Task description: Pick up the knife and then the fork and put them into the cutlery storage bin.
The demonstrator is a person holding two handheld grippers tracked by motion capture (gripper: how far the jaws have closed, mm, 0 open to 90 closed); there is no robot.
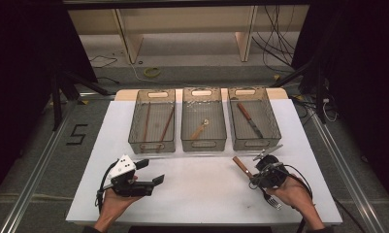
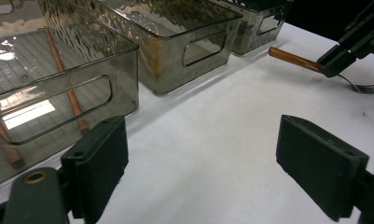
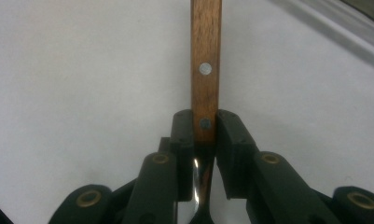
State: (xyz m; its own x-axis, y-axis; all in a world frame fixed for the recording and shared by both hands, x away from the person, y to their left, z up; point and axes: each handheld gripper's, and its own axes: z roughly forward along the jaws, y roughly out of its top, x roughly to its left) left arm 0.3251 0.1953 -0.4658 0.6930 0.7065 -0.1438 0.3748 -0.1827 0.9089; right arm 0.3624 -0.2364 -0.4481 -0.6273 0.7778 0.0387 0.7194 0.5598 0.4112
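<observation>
Sorting cutlery into bins. We hold the right gripper closed on a fork, its jaws pinching the wooden handle near the end where wood meets metal; in the high view the handle points up and left toward the bins while the tines trail behind the hand, close to the white table. The left gripper rests in our other hand with its jaws wide apart and nothing between them, well apart from the fork. Beyond stand three clear bins: the left bin with chopsticks, the middle bin with a small wooden-handled utensil, and the right bin with a knife. We judge the main risk to be the grip itself: the jaws bite a narrow, smooth handle near one end, so the fork could pivot or slip during a lift. The handle tip or trailing tines could also catch a bin wall, nudging the light bins. We cannot tell from the contents which bin suits the fork.
</observation>
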